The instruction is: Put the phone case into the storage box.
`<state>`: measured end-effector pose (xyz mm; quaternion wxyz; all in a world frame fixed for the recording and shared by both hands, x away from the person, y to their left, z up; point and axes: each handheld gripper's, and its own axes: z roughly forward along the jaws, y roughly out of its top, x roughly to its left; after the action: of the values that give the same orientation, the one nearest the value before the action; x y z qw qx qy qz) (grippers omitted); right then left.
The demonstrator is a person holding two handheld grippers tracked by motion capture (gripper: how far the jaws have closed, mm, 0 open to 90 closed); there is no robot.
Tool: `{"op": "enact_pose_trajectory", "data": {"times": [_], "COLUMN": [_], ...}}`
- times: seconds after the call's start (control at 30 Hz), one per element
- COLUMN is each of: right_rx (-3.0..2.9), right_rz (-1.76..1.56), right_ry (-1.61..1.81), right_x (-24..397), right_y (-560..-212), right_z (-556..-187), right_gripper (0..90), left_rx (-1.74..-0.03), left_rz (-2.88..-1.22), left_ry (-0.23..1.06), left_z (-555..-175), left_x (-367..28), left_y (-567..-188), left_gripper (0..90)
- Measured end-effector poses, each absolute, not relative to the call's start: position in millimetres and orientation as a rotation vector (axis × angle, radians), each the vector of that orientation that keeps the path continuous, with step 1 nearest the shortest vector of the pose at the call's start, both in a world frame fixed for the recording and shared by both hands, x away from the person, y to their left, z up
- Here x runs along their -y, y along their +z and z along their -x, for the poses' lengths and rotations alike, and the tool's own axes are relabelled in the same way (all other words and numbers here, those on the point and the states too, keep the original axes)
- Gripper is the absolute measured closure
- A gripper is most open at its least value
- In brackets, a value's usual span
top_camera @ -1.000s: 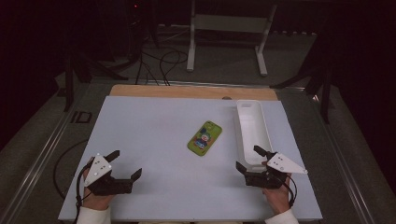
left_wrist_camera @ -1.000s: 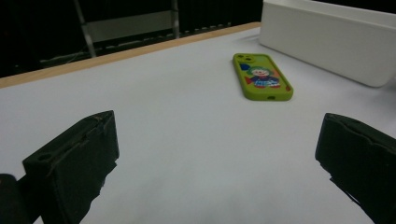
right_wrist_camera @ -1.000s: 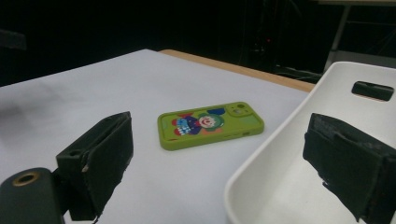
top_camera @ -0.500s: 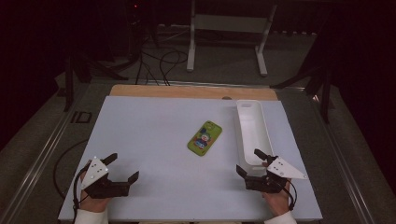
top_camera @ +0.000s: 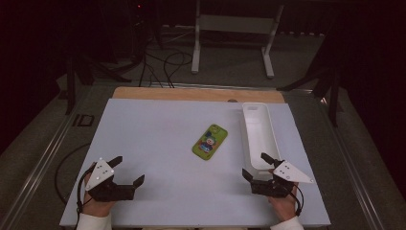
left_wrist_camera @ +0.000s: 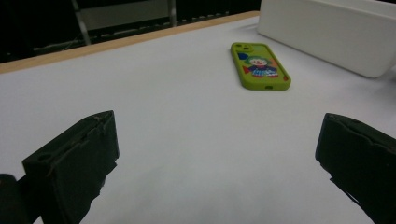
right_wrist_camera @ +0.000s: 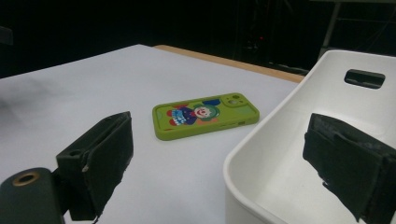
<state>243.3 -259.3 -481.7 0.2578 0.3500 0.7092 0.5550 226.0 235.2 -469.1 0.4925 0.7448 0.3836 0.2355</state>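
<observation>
Both tools rest low at the bottom of the high view, each spread wide and holding nothing: the left tool (top_camera: 125,170) at lower left, the right tool (top_camera: 256,165) at lower right, its far jaw just at the near end of the white bin (top_camera: 258,125).

Nearest to them is the green phone case (top_camera: 209,142), lying flat near the middle of the frame on the pale tabletop (top_camera: 153,129), just left of the bin and not touching it. It appears at upper right in the left gripper view (left_wrist_camera: 260,66) and mid-frame in the right gripper view (right_wrist_camera: 205,115).

To pick it up well, I would bring a tool down square across the short sides, jaws kept wide until they straddle the edges, since so thin a slab gives little to bite.

The case looks like soft rubbery plastic with rounded corners, a clown print and a camera cutout. The bin is smooth, glossy, long and narrow, with a slot handle in its end wall.
</observation>
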Motion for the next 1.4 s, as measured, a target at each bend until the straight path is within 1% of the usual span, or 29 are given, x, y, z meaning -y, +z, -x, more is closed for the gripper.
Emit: {"op": "enact_pose_trajectory", "data": {"times": [0.2, 0.33, 0.5, 0.77, 1.4], "right_rx": [-1.919, -1.925, -1.924, -1.923, -1.922], "right_rz": [-0.954, -0.955, -0.955, -0.955, -0.956], "right_ry": [1.512, 1.513, 1.510, 1.512, 1.513], "right_x": [259, 258, 258, 258, 259], "right_y": [-481, -481, -481, -481, -481], "right_z": [-243, -243, -243, -243, -243], "right_gripper": [8.5, 8.5, 8.5, 8.4, 8.4], "left_rx": [-0.957, -0.951, -0.940, -0.926, -0.909], "left_rz": [-1.845, -1.880, -1.886, -1.927, -1.992], "left_ry": [0.590, 0.589, 0.599, 0.598, 0.550], "left_z": [-228, -233, -240, -256, -296], "left_x": [-233, -229, -223, -203, -164], "left_y": [-456, -454, -447, -437, -428], "left_gripper": [0.0, 0.0, 0.0, 0.0, 0.0]}}
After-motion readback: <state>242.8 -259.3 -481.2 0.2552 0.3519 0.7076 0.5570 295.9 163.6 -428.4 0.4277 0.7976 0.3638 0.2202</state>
